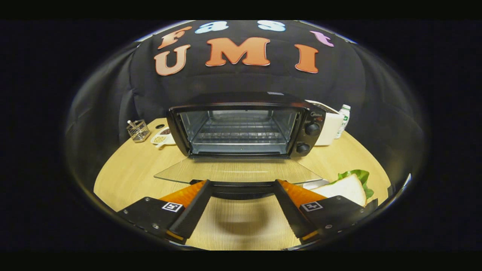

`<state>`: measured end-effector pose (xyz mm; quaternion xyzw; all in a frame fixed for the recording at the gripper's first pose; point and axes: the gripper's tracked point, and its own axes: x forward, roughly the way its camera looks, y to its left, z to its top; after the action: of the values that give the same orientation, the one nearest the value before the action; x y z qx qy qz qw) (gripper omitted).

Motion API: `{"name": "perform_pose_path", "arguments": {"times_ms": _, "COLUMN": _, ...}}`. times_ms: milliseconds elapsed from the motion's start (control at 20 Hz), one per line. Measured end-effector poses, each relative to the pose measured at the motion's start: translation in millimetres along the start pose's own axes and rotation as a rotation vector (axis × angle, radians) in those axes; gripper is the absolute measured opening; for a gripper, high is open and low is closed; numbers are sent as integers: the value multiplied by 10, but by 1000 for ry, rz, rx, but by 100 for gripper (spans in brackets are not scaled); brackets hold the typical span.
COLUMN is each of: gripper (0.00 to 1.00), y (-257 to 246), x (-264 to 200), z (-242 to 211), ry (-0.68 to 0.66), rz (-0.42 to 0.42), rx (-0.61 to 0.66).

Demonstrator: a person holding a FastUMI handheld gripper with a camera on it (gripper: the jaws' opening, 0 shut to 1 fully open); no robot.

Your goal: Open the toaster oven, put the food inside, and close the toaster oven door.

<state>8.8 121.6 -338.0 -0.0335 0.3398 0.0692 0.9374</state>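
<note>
The white-bread sandwich with green lettuce [348,186] lies on the pale wooden table [124,177], just off to the right of the gripper [241,185], beside its right finger and partly hidden behind it. Its long edge seems to run slantwise away toward the right. The jaws are spread wide and hold nothing; the dark handle of the glass door [238,171] sits between the fingertips, though I cannot tell whether they touch it. That door lies folded down flat, so the black toaster oven [244,126] stands open straight ahead, its wire rack bare. The next move likely swings right, to the sandwich.
</note>
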Motion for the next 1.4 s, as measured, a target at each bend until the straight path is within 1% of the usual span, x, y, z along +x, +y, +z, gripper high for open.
{"name": "perform_pose_path", "arguments": {"times_ms": 250, "gripper": 98, "y": -49, "x": 53, "z": -167, "ry": 22, "rz": 0, "rx": -23}}
{"name": "perform_pose_path", "arguments": {"times_ms": 400, "gripper": 99, "y": -112, "x": 186, "z": -306, "ry": 50, "rz": 0, "rx": 16}}
{"name": "perform_pose_path", "arguments": {"times_ms": 600, "gripper": 99, "y": -204, "x": 337, "z": -261, "ry": 36, "rz": -25, "rx": 32}}
{"name": "perform_pose_path", "arguments": {"times_ms": 850, "gripper": 99, "y": -181, "x": 403, "z": -233, "ry": 35, "rz": -18, "rx": 28}}
{"name": "perform_pose_path", "arguments": {"times_ms": 1000, "gripper": 99, "y": -187, "x": 329, "z": -237, "ry": 68, "rz": -11, "rx": 47}}
{"name": "perform_pose_path", "arguments": {"times_ms": 1150, "gripper": 100, "y": -226, "x": 158, "z": -8, "ry": 27, "rz": -2, "rx": 64}}
{"name": "perform_pose_path", "arguments": {"times_ms": 1300, "gripper": 100, "y": -293, "x": -90, "z": 433, "ry": -54, "rz": 2, "rx": 57}}
{"name": "perform_pose_path", "arguments": {"times_ms": 1400, "gripper": 100, "y": -422, "x": -272, "z": 728, "ry": -127, "rz": -12, "rx": 37}}
